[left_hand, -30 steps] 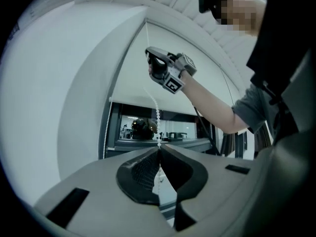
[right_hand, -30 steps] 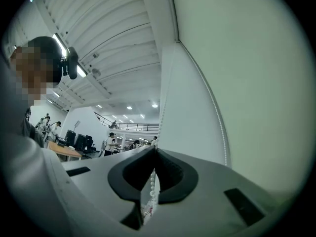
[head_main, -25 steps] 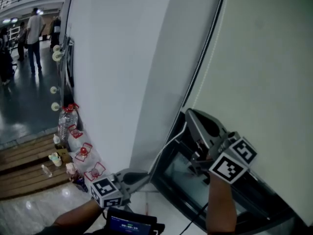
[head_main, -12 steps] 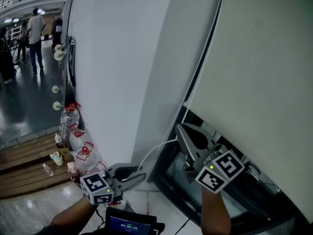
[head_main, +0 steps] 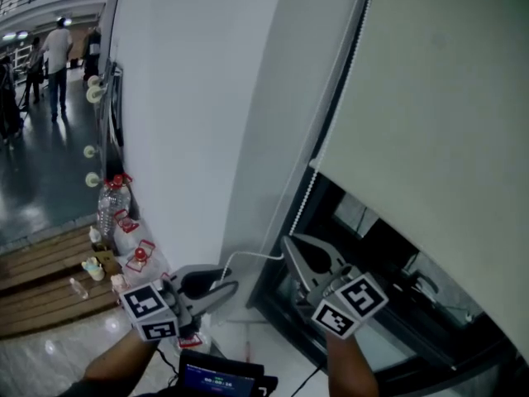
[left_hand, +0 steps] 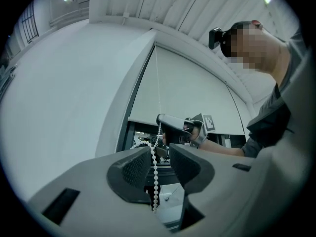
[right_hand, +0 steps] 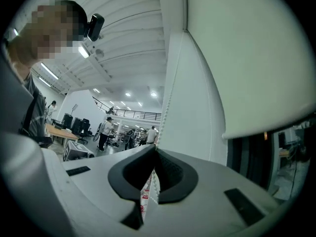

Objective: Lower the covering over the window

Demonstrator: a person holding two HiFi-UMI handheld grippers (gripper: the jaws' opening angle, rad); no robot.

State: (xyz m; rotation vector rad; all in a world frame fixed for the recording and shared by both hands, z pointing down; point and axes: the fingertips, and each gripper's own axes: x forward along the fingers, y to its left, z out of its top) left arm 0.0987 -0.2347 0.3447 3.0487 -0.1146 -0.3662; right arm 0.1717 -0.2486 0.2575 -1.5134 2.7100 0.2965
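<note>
Well, in the head view the roller blind (head_main: 438, 98) hangs partway down the window (head_main: 376, 242), with dark panes showing below its lower edge. My right tool (head_main: 289, 245) sits at the bead chain (head_main: 303, 207) by the window's left side. My left tool (head_main: 230, 286) is lower and further left, where the chain loops across to it.

In the left gripper view my jaws have just opened and stand apart, and the chain hangs loose between them, close to the left pad.

In the right gripper view my jaws are clamped together on the chain, which runs up beside the blind.
</note>
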